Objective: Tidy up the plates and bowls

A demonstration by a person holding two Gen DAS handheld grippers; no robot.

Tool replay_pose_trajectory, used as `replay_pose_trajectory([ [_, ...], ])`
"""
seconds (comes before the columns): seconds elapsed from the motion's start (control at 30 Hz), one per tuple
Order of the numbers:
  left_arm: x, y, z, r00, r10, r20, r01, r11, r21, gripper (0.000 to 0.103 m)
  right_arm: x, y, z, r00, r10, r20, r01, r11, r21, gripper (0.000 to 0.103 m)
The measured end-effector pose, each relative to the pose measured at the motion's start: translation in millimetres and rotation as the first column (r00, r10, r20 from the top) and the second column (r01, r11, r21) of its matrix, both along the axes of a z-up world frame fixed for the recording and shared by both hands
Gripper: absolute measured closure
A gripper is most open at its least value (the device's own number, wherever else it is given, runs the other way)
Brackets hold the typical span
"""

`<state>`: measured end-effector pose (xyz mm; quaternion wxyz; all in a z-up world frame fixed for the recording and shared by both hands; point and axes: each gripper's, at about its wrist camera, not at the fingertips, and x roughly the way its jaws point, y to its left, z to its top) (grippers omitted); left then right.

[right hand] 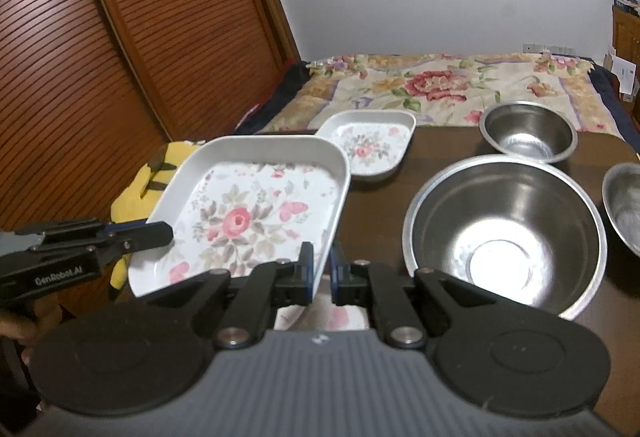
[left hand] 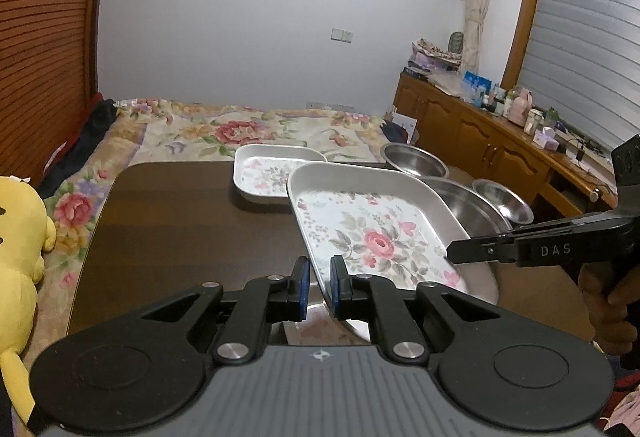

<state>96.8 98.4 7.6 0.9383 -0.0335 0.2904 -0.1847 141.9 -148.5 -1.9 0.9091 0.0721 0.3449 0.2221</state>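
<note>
Two grippers on one plate: my left gripper has its blue pads closed down on the near rim of the large floral plate, and my right gripper is pinched the same way onto the opposite rim, so each jaw gap is only the thickness of the wall. The plate is lifted and tilted above the dark table, its low side toward me, with the big steel bowl just beside it. Risk as I judge it: the rim is thin, glossy and slanted, so either grip could slide off if I pull the two handles apart or twist them unevenly, and the plate would drop onto the table or clip the bowl's edge. A second hazard is the swing toward the small floral plate at the far edge; coming in too low would knock it toward the bed. The plate itself is a rounded rectangle, white, shallow-walled, printed with a pink rose, grey leaves and a butterfly; looks light and rigid. The smaller one carries the same pattern, so nesting seems the aim. Two lesser steel bowls, one far, one at the right edge, sit untouched.
</note>
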Motion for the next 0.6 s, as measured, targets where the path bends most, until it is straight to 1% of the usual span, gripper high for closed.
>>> replay_pose_trajectory([
  [0.13,-6.7,-1.1,-6.9,1.000,-0.002,-0.005,0.002,1.000,0.009,0.091,-7.3,-2.5,-6.8,1.000,0.003,-0.011,-0.003,1.000,-0.004,0.093],
  [0.6,-16.4,-6.5,-37.6,0.998,-0.009,-0.067,0.009,1.000,0.003,0.091,-26.3,-10.4,-33.5,0.999,0.000,-0.047,0.000,1.000,-0.008,0.093],
])
